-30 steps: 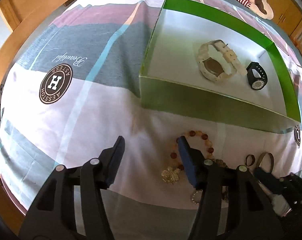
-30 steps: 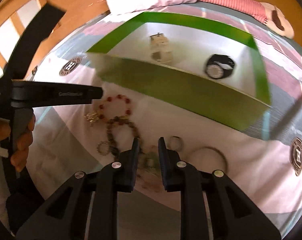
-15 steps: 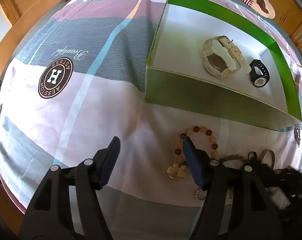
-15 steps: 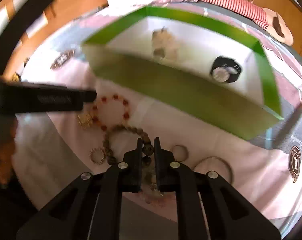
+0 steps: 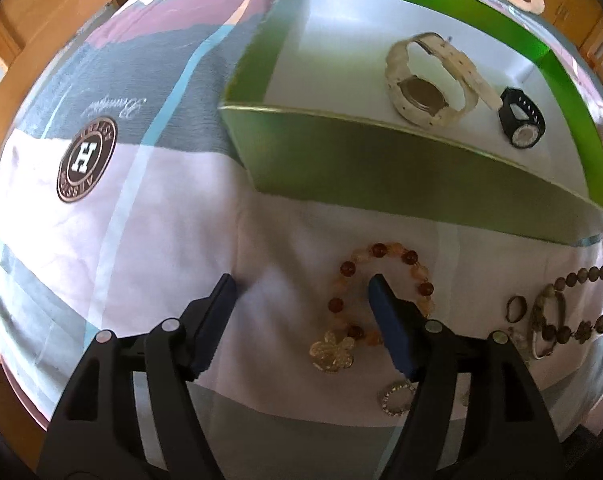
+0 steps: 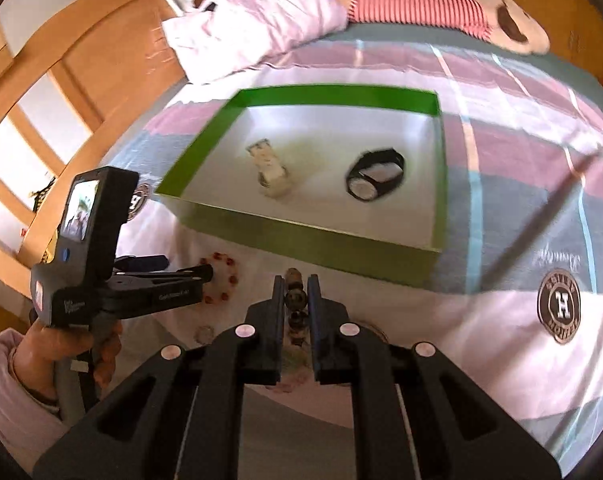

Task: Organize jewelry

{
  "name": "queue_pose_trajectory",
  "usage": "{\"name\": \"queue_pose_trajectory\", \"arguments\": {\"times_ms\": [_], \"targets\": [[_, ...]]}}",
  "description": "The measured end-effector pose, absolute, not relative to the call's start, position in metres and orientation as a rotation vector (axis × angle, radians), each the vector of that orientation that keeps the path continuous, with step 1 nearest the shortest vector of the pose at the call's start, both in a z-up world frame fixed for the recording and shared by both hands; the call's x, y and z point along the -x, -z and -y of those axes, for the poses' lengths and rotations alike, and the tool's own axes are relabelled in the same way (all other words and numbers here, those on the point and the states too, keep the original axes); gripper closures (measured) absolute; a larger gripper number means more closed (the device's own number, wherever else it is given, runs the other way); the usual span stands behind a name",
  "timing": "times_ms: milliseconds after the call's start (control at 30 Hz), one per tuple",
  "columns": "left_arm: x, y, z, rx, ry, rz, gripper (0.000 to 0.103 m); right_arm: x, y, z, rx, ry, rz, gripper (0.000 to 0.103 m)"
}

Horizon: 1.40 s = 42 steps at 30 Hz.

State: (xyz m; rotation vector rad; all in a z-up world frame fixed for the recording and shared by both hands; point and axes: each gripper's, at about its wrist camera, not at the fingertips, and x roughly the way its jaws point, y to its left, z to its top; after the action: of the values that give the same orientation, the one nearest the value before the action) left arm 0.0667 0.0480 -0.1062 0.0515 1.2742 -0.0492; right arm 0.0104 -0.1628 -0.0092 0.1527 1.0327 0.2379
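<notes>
A green box [image 5: 381, 160] [image 6: 309, 240] lies on the bed with a cream watch [image 5: 425, 80] [image 6: 271, 170] and a black watch [image 5: 521, 122] [image 6: 375, 178] inside. My right gripper [image 6: 295, 294] is shut on a dark bead bracelet [image 6: 295, 300] and holds it above the bedsheet; the bracelet also hangs at the right edge of the left wrist view [image 5: 581, 308]. My left gripper [image 5: 301, 292] is open low over the sheet, its right finger inside an amber bead bracelet [image 5: 381, 256] with a gold charm [image 5: 331, 350].
A small ring [image 5: 515, 308], a pale bracelet [image 5: 547, 328] and a sparkly ring [image 5: 397, 398] lie on the sheet in front of the box. A pink pillow [image 6: 253, 16] and a striped plush toy [image 6: 441, 8] lie beyond the box. Wooden bed frame at left.
My right gripper has lifted with the dark bead bracelet between its fingers, away from the sheet toward the box. My left gripper has stayed open and shifted slightly forward by the amber bracelet.
</notes>
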Motion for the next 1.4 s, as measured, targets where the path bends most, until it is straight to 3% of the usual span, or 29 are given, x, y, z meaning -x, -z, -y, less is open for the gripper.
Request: {"name": "queue_pose_trajectory", "arguments": {"times_ms": [33, 100, 167, 300, 333, 367, 400, 467, 733, 933, 1033, 1167, 1200, 1233, 1400], "targets": [[-0.065, 0.105, -0.044, -0.053, 0.071, -1.262, 0.053, -0.007, 0.010, 0.167, -0.152, -0.226, -1.035, 0.092], [-0.062, 0.101, -0.037, -0.064, 0.112, -1.245, 0.081, -0.007, 0.015, 0.173, -0.156, -0.198, -1.040, 0.092], [-0.060, 0.097, -0.034, -0.035, 0.166, -1.232, 0.095, -0.008, 0.019, 0.183, -0.164, -0.154, -1.039, 0.092], [-0.059, 0.083, -0.039, 0.046, 0.205, -1.181, 0.095, -0.008, 0.028, 0.205, -0.200, -0.071, -1.051, 0.091], [-0.058, 0.081, -0.041, 0.050, 0.200, -1.173, 0.094, -0.008, 0.030, 0.212, -0.213, -0.046, -1.056, 0.087], [-0.058, 0.079, -0.043, 0.058, 0.192, -1.168, 0.087, -0.008, 0.031, 0.215, -0.221, -0.036, -1.062, 0.084], [-0.058, 0.078, -0.044, 0.064, 0.189, -1.170, 0.073, -0.008, 0.032, 0.217, -0.228, -0.032, -1.068, 0.079], [-0.053, 0.076, -0.045, 0.083, 0.194, -1.178, 0.062, -0.006, 0.032, 0.219, -0.231, -0.039, -1.079, 0.072], [-0.037, 0.071, -0.014, 0.029, 0.391, -1.217, 0.061, 0.009, 0.050, 0.193, -0.166, -0.176, -1.170, 0.072], [-0.032, 0.076, 0.003, -0.039, 0.376, -1.224, 0.051, 0.025, 0.056, 0.147, -0.048, -0.365, -1.137, 0.072], [-0.039, 0.076, -0.007, -0.021, 0.329, -1.224, 0.041, 0.024, 0.059, 0.134, -0.034, -0.394, -1.132, 0.072], [-0.044, 0.079, -0.019, -0.006, 0.285, -1.237, 0.037, 0.018, 0.070, 0.119, 0.006, -0.380, -1.143, 0.072], [-0.045, 0.080, -0.023, -0.001, 0.269, -1.240, 0.036, 0.017, 0.073, 0.116, 0.030, -0.367, -1.148, 0.079], [-0.046, 0.080, -0.028, 0.002, 0.261, -1.241, 0.036, 0.015, 0.073, 0.114, 0.040, -0.356, -1.152, 0.094], [-0.054, 0.081, -0.050, 0.047, 0.196, -1.250, 0.033, 0.015, 0.061, 0.119, 0.040, -0.355, -1.121, 0.098]]}}
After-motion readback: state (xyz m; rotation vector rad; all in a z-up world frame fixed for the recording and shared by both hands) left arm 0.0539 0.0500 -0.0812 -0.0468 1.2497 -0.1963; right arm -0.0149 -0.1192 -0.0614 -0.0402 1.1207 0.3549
